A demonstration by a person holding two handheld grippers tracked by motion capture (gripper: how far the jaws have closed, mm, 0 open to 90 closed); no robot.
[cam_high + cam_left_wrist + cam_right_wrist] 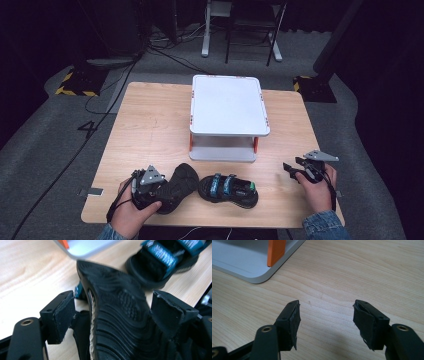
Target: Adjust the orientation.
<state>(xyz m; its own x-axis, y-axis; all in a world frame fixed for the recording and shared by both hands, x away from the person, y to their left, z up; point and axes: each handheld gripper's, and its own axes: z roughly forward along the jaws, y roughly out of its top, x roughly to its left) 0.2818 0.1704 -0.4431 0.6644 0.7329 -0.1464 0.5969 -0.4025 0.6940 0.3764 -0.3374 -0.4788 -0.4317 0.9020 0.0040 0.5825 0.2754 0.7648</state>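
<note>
Left gripper (159,192) has its jaws wide around the upturned sandal (117,315) at the table's (150,125) near edge beside its mate (228,189), pads seemingly clear; I judge squeezing mid-sole before lifting best, right gripper (325,320) waiting half-open, empty.

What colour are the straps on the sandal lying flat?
Blue-teal straps on a black sandal; clearest in the left gripper view.

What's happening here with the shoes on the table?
A person at a wooden table works a hand-held gripper in each hand. The left gripper has a black sandal tipped sole-up between its jaws, though a gap shows at one pad. A second sandal lies alongside. The right gripper hovers open and empty. A white two-tier stand sits behind.
</note>
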